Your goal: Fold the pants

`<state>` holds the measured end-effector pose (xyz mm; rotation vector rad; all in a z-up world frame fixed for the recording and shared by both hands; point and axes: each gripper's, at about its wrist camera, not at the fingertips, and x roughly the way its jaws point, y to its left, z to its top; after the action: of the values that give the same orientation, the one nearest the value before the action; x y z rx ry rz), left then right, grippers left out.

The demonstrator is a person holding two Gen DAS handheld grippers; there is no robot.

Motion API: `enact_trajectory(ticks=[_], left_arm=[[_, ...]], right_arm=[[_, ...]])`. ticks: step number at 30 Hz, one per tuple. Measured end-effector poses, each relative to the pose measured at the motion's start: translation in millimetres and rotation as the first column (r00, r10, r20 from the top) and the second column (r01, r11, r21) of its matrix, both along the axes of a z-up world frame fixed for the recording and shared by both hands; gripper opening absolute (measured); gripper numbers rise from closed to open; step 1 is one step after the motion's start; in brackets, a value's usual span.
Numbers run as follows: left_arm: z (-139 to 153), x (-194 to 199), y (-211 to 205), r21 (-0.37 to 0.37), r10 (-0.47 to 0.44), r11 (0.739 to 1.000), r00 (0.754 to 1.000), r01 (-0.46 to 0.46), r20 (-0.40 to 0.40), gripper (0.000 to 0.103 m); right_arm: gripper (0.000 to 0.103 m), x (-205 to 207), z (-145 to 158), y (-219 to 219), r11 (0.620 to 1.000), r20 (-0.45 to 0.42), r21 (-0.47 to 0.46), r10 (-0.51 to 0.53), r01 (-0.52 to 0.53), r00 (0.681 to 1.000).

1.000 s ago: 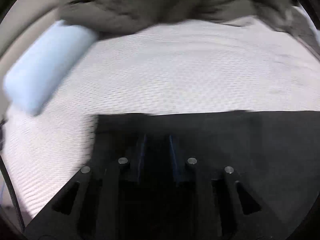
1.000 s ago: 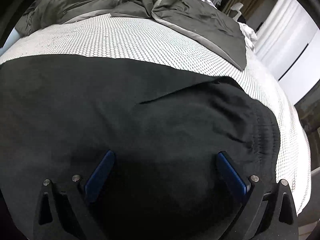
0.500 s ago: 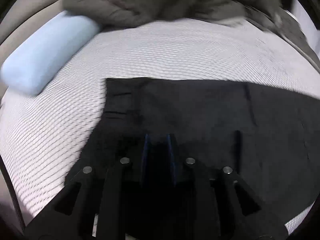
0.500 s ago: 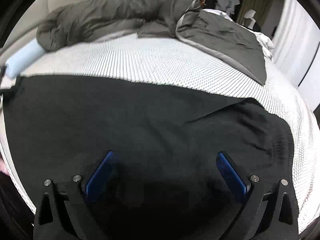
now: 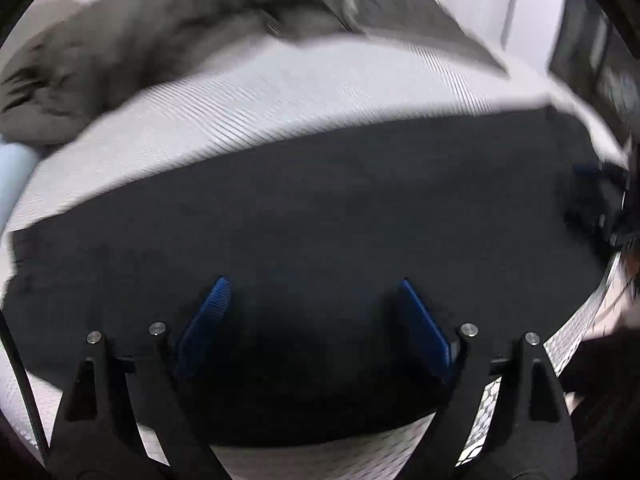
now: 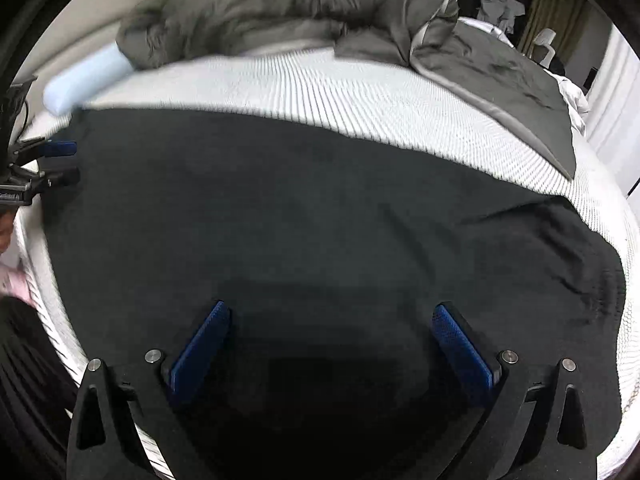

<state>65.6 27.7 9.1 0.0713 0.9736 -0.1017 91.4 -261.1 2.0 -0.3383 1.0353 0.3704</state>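
The left tool [image 5: 312, 312] has just sprung apart: a second ago its ribbed blue pads [image 5: 208, 316] stood almost together over the hem of the black trousers, and now they stand wide with only dark cloth lying flat beneath them, none pinched. Its view has also swung sideways along the garment, and motion blur smears the whole picture. The right tool [image 6: 328, 344] keeps its blue pads spread as wide as before, gripping nothing, and has shifted only slightly.

The black, matte woven pants [image 6: 304, 216] lie spread flat on the bed, directly under both tools and reaching across most of each view; soft creases gather towards their right end. In the right wrist view the left tool shows at the far left edge of the cloth.

Beyond the pants runs the white mattress cover [image 6: 320, 88] with its fine honeycomb mesh pattern. A pale blue, cylindrical bolster pillow [image 6: 80, 80] rests at its left far corner, touching a crumpled olive-grey duvet [image 6: 280, 12] heaped along the far side.
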Motion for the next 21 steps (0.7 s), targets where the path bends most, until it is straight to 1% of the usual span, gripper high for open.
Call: enact_trajectory(ticks=[1, 2, 4, 5, 6, 8, 9, 11, 12, 13, 14, 15, 18, 20, 21], left_arm=[[-10, -1, -9, 0.037, 0.002, 0.999, 1.000, -0.002, -0.012, 0.086], [-12, -5, -11, 0.043, 0.010, 0.999, 1.000, -0.010, 0.000, 0.088], [-13, -9, -5, 0.018, 0.047, 0.999, 0.999, -0.047, 0.011, 0.097], [-16, -10, 2, 0.016, 0.085, 0.996, 0.996, -0.085, 0.004, 0.099], [-18, -10, 6, 0.019, 0.114, 0.993, 0.994, -0.114, 0.006, 0.100], [-15, -13, 13, 0.020, 0.164, 0.986, 0.986, -0.164, 0.012, 0.100], [-10, -16, 9, 0.019, 0.187, 0.982, 0.982, -0.188, 0.014, 0.098], [1, -22, -7, -0.013, 0.177, 0.984, 0.984, -0.177, 0.027, 0.098], [5, -19, -17, -0.028, 0.148, 0.989, 0.988, -0.147, 0.045, 0.098], [10, -13, -30, -0.028, 0.103, 0.994, 0.992, -0.101, 0.069, 0.098], [15, -23, -52, -0.018, 0.073, 0.997, 0.994, -0.072, 0.087, 0.098], [16, -22, -76, 0.004, 0.038, 0.999, 0.994, -0.038, 0.105, 0.098], [8, -16, -137, 0.055, -0.042, 0.998, 0.992, 0.036, 0.121, 0.098], [0, -19, -176, 0.098, -0.057, 0.994, 0.989, 0.043, 0.139, 0.098], [-2, -10, -180, 0.109, -0.052, 0.993, 0.987, 0.036, 0.152, 0.098]], right_arm=[[0.103, 1, -4, -9, 1.000, -0.018, -0.011, -0.022, 0.021, 1.000], [0.103, 3, -6, -21, 0.998, -0.021, -0.024, -0.052, 0.051, 0.998], [0.102, 5, -4, -50, 0.983, 0.029, -0.111, -0.142, 0.144, 0.989], [0.102, 5, -2, -64, 0.973, 0.054, -0.138, -0.177, 0.183, 0.983], [0.102, 5, 2, -84, 0.956, 0.085, -0.164, -0.232, 0.243, 0.969], [0.102, 6, 4, -106, 0.923, 0.123, -0.203, -0.307, 0.327, 0.944], [0.103, 6, 6, -117, 0.913, 0.121, -0.187, -0.345, 0.363, 0.931], [0.103, 3, 15, -128, 0.910, 0.111, -0.107, -0.389, 0.400, 0.914], [0.103, 0, 20, -126, 0.912, 0.116, -0.085, -0.391, 0.401, 0.913], [0.103, -4, 25, -119, 0.924, 0.125, -0.055, -0.370, 0.379, 0.920], [0.103, -9, 30, -111, 0.938, 0.130, -0.024, -0.340, 0.346, 0.931], [0.103, -16, 34, -101, 0.953, 0.130, 0.019, -0.303, 0.303, 0.944], [0.103, -31, 33, -67, 0.970, 0.100, 0.134, -0.218, 0.204, 0.971], [0.103, -35, 26, -49, 0.982, 0.094, 0.122, -0.158, 0.146, 0.983], [0.103, -36, 20, -39, 0.988, 0.094, 0.090, -0.130, 0.122, 0.987]])
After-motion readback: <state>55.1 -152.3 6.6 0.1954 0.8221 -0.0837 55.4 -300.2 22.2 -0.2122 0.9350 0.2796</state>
